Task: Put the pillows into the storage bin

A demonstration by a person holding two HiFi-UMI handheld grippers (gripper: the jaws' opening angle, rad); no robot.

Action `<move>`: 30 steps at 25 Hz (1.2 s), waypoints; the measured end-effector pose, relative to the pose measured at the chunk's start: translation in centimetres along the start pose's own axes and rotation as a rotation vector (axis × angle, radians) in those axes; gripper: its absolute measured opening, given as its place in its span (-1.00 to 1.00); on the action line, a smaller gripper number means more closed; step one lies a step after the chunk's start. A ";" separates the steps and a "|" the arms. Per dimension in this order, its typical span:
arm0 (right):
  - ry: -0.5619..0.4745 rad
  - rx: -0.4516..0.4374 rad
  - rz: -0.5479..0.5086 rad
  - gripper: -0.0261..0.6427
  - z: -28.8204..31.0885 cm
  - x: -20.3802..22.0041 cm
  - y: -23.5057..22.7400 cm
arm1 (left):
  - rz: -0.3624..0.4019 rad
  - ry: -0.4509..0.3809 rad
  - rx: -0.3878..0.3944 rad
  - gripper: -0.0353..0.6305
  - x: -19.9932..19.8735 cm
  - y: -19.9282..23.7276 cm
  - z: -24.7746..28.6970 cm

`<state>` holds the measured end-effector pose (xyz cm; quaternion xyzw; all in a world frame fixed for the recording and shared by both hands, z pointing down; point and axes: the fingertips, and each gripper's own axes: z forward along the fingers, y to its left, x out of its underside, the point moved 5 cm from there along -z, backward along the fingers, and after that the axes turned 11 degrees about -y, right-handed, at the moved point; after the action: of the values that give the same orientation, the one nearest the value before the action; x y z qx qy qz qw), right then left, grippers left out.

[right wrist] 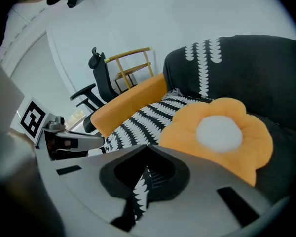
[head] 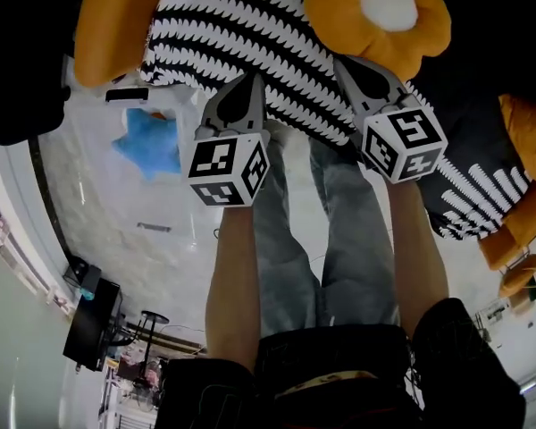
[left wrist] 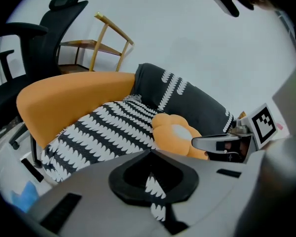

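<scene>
Head view, striped pillow (head: pixel 241 34), blue cushion (head: pixel 150 143) below

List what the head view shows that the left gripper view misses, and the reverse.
Head view only: the person's jeans and forearms. Left gripper view only: an office chair, a wooden rack, and the fold of striped pillow pinched between the left gripper's jaws. Both: that pillow, the flower pillow and the right gripper.
</scene>
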<state>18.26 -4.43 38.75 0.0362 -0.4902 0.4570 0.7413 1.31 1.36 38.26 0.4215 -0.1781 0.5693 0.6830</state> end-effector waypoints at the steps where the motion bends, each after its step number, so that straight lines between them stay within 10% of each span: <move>1: -0.007 0.012 0.006 -0.92 -0.4 -0.1 -0.9 | 0.004 0.003 0.006 -0.91 -0.1 -0.7 0.6; 18: -0.048 0.172 0.059 -0.91 -4.4 -2.5 -14.8 | 0.045 0.078 0.013 -0.90 -1.5 -8.9 10.3; 25: -0.028 0.240 0.055 -0.88 -5.6 -2.8 -18.9 | 0.047 0.132 -0.015 -0.38 -1.4 -10.5 12.5; 30: 0.031 0.257 0.059 -0.42 -4.7 -2.3 -20.8 | 0.039 0.162 -0.062 -0.11 -0.9 -9.9 13.9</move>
<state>36.16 -15.65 42.76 0.1093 -0.4172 0.5381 0.7242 13.54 -9.97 41.99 0.3489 -0.1480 0.6091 0.6967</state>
